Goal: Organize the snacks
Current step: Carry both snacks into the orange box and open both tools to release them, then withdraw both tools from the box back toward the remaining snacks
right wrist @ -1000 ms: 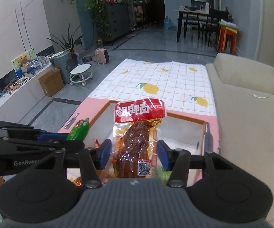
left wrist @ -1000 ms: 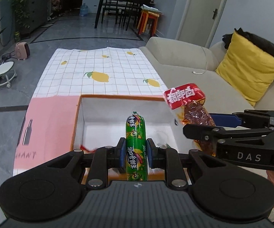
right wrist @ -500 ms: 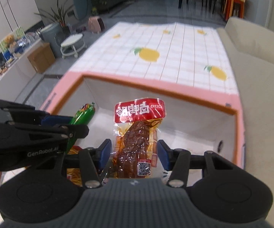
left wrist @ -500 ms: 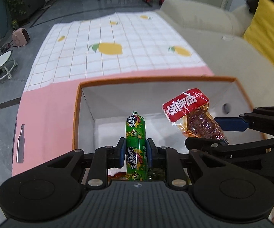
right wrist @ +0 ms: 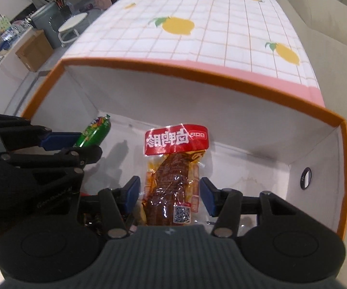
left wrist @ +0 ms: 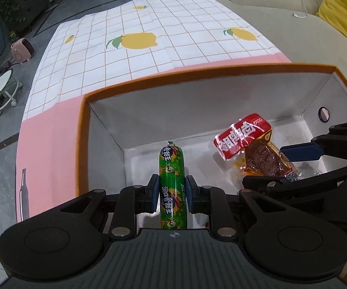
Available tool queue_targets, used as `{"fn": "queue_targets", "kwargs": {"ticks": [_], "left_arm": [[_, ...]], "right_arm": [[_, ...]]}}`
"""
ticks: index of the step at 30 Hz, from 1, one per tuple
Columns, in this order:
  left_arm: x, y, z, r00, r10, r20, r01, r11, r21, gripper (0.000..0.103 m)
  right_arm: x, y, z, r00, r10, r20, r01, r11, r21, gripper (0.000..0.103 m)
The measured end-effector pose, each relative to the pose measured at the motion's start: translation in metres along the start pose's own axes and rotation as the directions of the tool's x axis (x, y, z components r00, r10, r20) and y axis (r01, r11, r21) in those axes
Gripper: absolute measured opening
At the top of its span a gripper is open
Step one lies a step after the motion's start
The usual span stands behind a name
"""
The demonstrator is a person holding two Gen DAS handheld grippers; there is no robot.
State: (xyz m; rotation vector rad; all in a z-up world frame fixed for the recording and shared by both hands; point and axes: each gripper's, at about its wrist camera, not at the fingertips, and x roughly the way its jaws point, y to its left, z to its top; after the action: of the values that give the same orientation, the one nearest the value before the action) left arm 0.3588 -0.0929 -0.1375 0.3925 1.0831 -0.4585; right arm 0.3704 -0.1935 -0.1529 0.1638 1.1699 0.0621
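The left gripper (left wrist: 169,192) is pointing steeply down, its blue pads clamping a green sausage stick (left wrist: 172,185). The right gripper (right wrist: 170,193) is angling down alongside, its jaws half-spread around a red-topped clear meat packet (right wrist: 173,180).

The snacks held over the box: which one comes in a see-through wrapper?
The red-topped meat packet, between the right gripper's jaws; its brown strip shows through. The sausage has an opaque green skin.

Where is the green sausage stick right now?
The green sausage stick is clamped in the left gripper, over the orange-rimmed box, left of the red meat packet.
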Motion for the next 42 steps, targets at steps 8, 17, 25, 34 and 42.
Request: {"fn": "queue_targets", "kwargs": {"ticks": [8, 17, 25, 34, 42], "left_arm": [[0.005, -0.002, -0.003, 1.0, 0.004, -0.016, -0.004, 1.0, 0.006, 0.025], [-0.019, 0.002, -0.002, 1.0, -0.006, 0.011, 0.006, 1.0, -0.011, 0.035], [-0.066, 0.003, -0.006, 0.996, -0.009, 0.09, 0.012, 0.999, -0.038, 0.037], [-0.141, -0.01, -0.036, 0.974, 0.023, 0.226, -0.009, 0.998, -0.063, 0.037], [-0.201, -0.032, -0.078, 0.944, 0.04, 0.328, -0.036, 0.999, -0.018, 0.037]], "right_arm": [[0.004, -0.001, -0.002, 1.0, -0.014, -0.024, 0.014, 1.0, 0.009, 0.058], [-0.009, 0.0, 0.001, 0.999, -0.047, -0.022, 0.047, 0.999, -0.001, 0.065], [-0.049, 0.006, -0.004, 0.996, -0.076, 0.043, 0.076, 0.997, -0.014, 0.067], [-0.131, 0.024, -0.034, 0.974, -0.075, 0.215, 0.079, 0.997, -0.012, 0.068], [-0.202, 0.044, -0.091, 0.915, -0.09, 0.393, 0.124, 0.99, -0.061, 0.073]]}}
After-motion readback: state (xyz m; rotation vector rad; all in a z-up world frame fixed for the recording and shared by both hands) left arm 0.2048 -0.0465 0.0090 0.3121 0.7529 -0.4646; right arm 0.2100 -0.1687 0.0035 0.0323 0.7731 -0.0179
